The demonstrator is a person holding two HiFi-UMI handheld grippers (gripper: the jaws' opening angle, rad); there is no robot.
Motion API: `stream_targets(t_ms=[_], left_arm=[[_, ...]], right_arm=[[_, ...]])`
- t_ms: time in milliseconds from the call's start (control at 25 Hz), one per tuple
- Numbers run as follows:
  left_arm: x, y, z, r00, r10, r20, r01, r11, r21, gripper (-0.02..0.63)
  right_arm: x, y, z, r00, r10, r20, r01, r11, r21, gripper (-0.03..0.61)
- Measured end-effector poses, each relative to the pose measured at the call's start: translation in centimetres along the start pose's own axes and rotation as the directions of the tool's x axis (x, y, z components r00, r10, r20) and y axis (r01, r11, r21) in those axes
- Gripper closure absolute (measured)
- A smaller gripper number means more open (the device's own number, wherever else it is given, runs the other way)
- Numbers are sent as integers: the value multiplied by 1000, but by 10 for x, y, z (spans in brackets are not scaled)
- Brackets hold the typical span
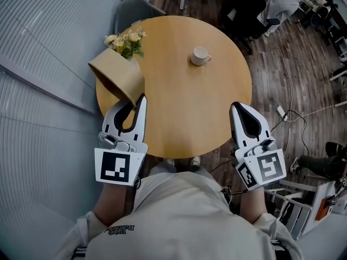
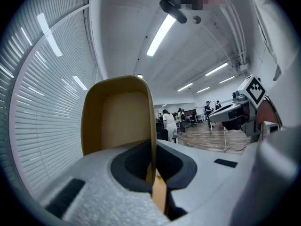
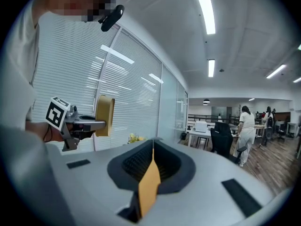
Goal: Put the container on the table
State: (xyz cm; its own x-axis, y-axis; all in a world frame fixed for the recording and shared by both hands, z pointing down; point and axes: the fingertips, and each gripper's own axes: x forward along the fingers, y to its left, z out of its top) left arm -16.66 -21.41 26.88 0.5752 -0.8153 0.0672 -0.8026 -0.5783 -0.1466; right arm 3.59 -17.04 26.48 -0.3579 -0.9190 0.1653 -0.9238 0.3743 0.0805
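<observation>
- The container (image 1: 116, 76), a tan paper tub, is held up tilted over the table's left edge, with its mouth turned back toward the person
- Only its outer wall and base show in the head view; the left gripper view looks straight into its bare inside
- The left gripper (image 1: 133, 104) is closed narrow on the tub's rim wall, one jaw inside and one outside, the thin wall standing edge-on between them
- The head view does not settle whether the tub's low edge touches the table (image 1: 184, 107) or hangs just above it; in the right gripper view it shows side-on against the blinds (image 3: 131, 93), with the table out of sight
- The right gripper (image 1: 241, 110) is at the table's right edge, well apart from the tub, jaws together at the tips with nothing between them
- Flowers (image 1: 127, 41) stand just behind the tub; it covers their lower part, so what they stand in cannot be made out
- A white cup (image 1: 200, 55) sits alone toward the table's far side, handle to the right
- The table's near edge is cut off by the person's shirt (image 1: 184, 210), and both hands are hidden under the grippers' marker cubes
- A grey chair (image 1: 133, 10) behind the table shows only in part
- People in the room beyond are too small to tell more
</observation>
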Motion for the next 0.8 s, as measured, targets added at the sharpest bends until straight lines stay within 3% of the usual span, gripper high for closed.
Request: stream_targets(t_ms=[480,800], left_arm=[[14,-24,-2,998,34,-56,-33,999,12,591],[34,-38,-8,994,12,-109,-9,1000,30,591]], right_arm=[[1,-20,-14,997,71,-1,-71,997,22,546],[3,-47,-19,998,60,15,-60,997,40,546]])
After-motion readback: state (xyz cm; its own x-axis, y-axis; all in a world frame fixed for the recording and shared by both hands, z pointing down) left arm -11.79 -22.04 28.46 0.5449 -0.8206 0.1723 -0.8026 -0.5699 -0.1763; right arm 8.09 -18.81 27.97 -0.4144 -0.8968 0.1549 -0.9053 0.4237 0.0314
